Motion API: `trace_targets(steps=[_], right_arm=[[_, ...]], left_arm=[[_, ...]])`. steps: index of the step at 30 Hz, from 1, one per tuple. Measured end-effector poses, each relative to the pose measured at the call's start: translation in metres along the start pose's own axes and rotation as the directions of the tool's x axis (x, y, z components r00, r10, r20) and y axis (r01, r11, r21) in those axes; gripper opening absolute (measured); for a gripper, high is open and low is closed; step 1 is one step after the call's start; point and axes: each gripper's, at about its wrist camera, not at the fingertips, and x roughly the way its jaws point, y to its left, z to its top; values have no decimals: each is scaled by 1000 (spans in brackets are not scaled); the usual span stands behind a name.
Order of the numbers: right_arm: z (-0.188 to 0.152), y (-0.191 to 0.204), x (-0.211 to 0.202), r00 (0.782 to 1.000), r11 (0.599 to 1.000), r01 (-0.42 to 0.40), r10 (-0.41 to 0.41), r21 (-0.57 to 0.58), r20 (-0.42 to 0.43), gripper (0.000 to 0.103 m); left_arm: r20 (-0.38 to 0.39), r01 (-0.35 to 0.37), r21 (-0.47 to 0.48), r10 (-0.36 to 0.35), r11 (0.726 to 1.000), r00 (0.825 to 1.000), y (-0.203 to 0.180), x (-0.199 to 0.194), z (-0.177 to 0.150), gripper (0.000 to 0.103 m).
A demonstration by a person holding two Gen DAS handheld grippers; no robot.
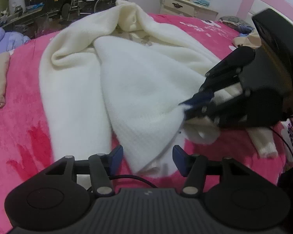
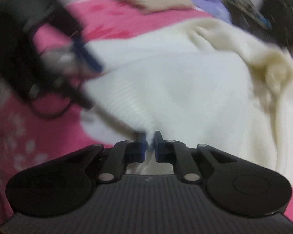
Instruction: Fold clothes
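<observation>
Between the spread jaws of the left gripper (image 1: 148,157) hangs a corner of the cream knit sweater (image 1: 127,89), ungripped, the rest heaped ahead on the pink blanket (image 1: 19,126). To their right, the right gripper (image 2: 150,144) pinches a ribbed fold. That thin pinch may slip if pulled. Only the left view shows the dangling sleeve cuff (image 1: 266,148); the right view alone shows the pinch up close.

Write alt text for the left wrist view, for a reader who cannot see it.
A cream-white knitted sweater lies crumpled on a bright pink fleece blanket, its edge pinched at the right by the black right gripper. In the foreground, the left gripper is open around the sweater's near corner. A cream nightstand stands behind.
</observation>
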Motion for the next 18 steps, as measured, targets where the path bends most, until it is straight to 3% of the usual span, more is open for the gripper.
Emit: trace_targets(steps=[3,8,13,18], right_arm=[[4,-30,-2,997,973,-80,80,216,11,7],[1,-62,-4,980,869,-194,196,454,44,7],[-2,-74,-9,958,782,-277,268,558,101,7],[-2,-76,-21,944,762,-328,291,558,157,7]], left_arm=[[-8,-24,10,24,1000,1000,-5,7,0,60],[-21,-75,36,76,997,997,-15,21,2,60],[-33,-125,63,127,990,991,-25,35,3,56],[-21,-173,14,174,985,985,-20,40,4,40]])
